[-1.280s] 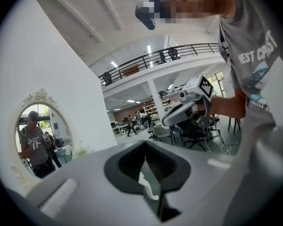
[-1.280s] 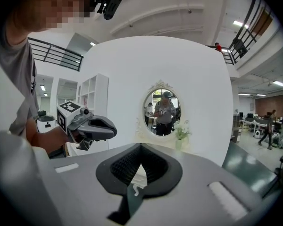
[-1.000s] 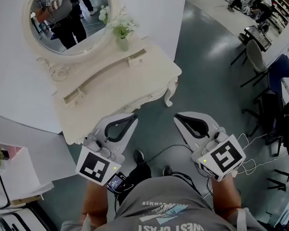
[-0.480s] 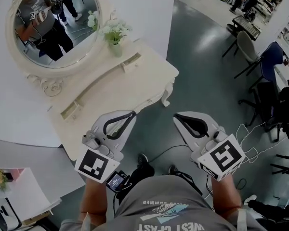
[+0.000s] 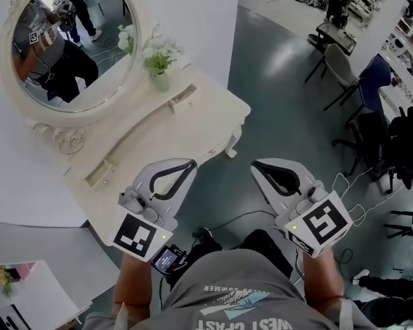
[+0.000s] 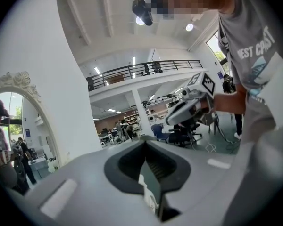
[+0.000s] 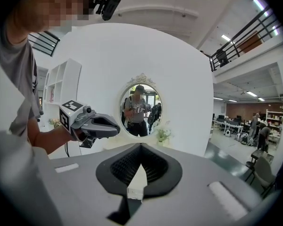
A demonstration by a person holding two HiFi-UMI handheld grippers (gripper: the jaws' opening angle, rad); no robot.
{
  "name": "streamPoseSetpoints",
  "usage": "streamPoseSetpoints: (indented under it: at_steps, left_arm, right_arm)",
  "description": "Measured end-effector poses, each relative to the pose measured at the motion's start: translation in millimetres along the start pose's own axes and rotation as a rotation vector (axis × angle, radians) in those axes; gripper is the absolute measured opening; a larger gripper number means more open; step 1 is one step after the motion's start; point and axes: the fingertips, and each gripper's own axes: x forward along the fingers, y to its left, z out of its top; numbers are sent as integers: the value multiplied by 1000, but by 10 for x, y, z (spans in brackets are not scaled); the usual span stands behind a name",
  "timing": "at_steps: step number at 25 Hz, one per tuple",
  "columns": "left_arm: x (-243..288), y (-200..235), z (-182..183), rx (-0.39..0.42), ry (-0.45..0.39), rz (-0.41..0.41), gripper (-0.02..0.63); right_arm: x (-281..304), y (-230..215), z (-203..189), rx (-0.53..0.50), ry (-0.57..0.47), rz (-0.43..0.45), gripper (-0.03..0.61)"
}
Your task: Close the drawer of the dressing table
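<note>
The cream dressing table (image 5: 158, 133) stands at the upper left against a curved white wall, with an oval mirror (image 5: 65, 43) and a vase of white flowers (image 5: 158, 64). A raised strip with two small handles (image 5: 182, 100) runs along its back. No drawer shows pulled out from the near edge in the head view. My left gripper (image 5: 191, 162) hangs shut and empty just off the table's near edge, over the floor. My right gripper (image 5: 255, 165) is shut and empty over the grey floor to the right. The right gripper view shows the left gripper (image 7: 92, 124) and the mirror (image 7: 141, 109).
Chairs (image 5: 337, 60) and a dark chair (image 5: 392, 143) with desks stand at the right. Cables (image 5: 358, 184) lie on the floor by my right hand. A low white shelf (image 5: 27, 301) sits at the bottom left. One curved table leg (image 5: 233, 146) is near the grippers.
The dressing table has drifted left and slightly farther off in the head view as the person shifts over the floor. Both grippers stay shut and empty, side by side.
</note>
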Motion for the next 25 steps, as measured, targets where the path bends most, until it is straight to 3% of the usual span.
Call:
streamPoseSetpoints:
  at_steps: [9, 25]
  left_arm:
    - [-119, 200, -105, -8, 5, 4, 2]
    - [54, 854, -374, -13, 141, 192, 2]
  right_arm:
    - [251, -45, 160, -43, -23, -3, 0]
    - [1083, -632, 310, -124, -67, 192, 0]
